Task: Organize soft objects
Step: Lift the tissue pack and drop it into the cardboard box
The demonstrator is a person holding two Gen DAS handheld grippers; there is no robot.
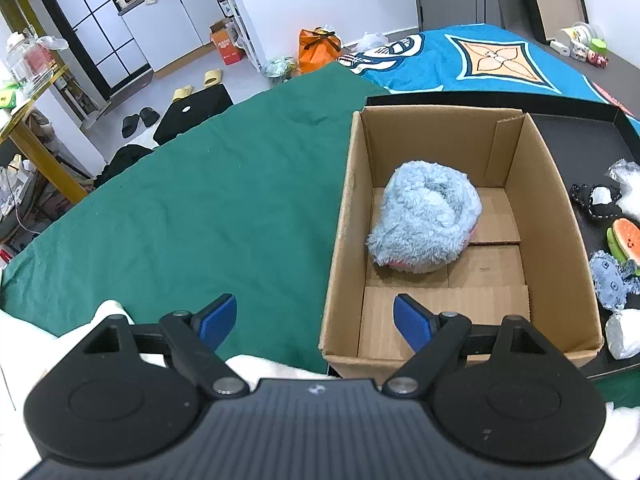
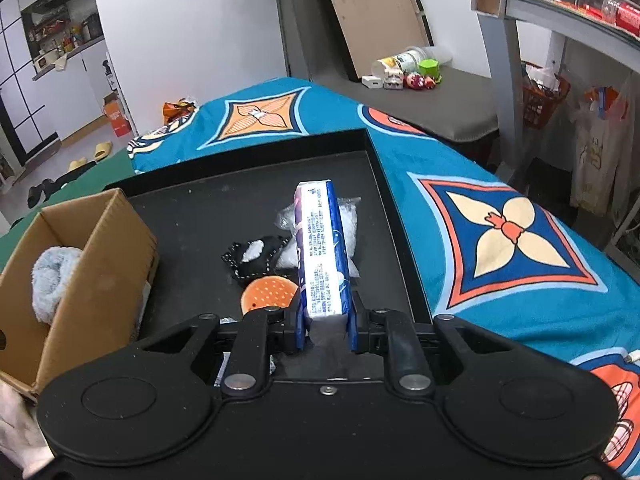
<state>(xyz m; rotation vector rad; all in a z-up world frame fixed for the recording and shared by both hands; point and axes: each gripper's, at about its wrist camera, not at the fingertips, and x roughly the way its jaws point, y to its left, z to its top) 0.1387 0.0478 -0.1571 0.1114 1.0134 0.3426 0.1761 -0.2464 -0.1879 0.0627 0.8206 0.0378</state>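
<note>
A cardboard box (image 1: 344, 216) stands open on the green cloth, and a fluffy pale-blue plush (image 1: 426, 220) lies inside it. My left gripper (image 1: 316, 316) hangs open over the box's near left corner, with nothing between its blue pads. In the right wrist view my right gripper (image 2: 325, 330) is shut on a blue-and-white tissue pack (image 2: 320, 248), held edge-up above the black tray (image 2: 200, 216). Beneath it lie a black-and-white plush (image 2: 252, 258), an orange round plush (image 2: 268, 294) and a clear plastic bag (image 2: 348, 224). The box (image 2: 92, 280) and the blue plush (image 2: 52, 276) show at the left.
More soft toys lie on the tray right of the box: a watermelon-slice plush (image 1: 626, 240), a blue patterned plush (image 1: 610, 280) and a white bag (image 1: 624, 332). A blue patterned blanket (image 2: 500, 232) covers the bed to the right. A metal table leg (image 2: 500, 60) stands behind it.
</note>
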